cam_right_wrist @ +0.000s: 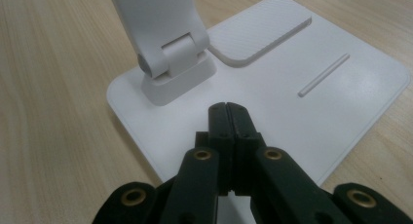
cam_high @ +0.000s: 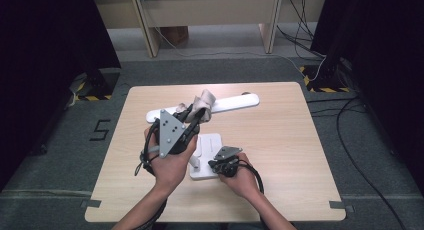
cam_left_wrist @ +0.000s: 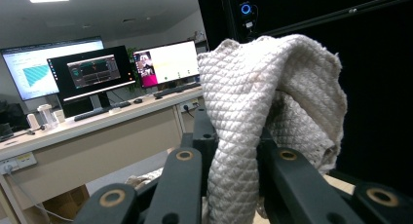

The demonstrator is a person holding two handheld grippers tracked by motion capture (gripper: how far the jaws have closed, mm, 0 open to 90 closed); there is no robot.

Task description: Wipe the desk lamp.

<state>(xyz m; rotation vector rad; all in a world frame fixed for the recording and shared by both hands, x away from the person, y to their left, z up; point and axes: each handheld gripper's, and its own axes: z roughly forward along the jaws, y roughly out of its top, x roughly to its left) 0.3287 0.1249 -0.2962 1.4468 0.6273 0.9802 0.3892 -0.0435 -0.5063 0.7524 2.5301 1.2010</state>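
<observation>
cloth (cam_left_wrist: 263,112) hides left claw's tips.

We see an off-white cloth (cam_left_wrist: 272,102) with a quilted diamond pattern, clamped in the black left gripper (cam_left_wrist: 234,156), whose jaws carry brass-coloured rivets. On top of it sits a grey three-cornered plate (cam_high: 169,132). The right gripper (cam_right_wrist: 229,119) is black too, its jaws pressed together over the plain white lamp base (cam_right_wrist: 341,102). The white lamp head (cam_high: 235,102) lies at twelve o'clock on the pale wood-grain worktop (cam_high: 280,135). The floor (cam_high: 60,140) is grey, with yellow-and-black striped tape (cam_high: 327,89) at two o'clock.
</observation>
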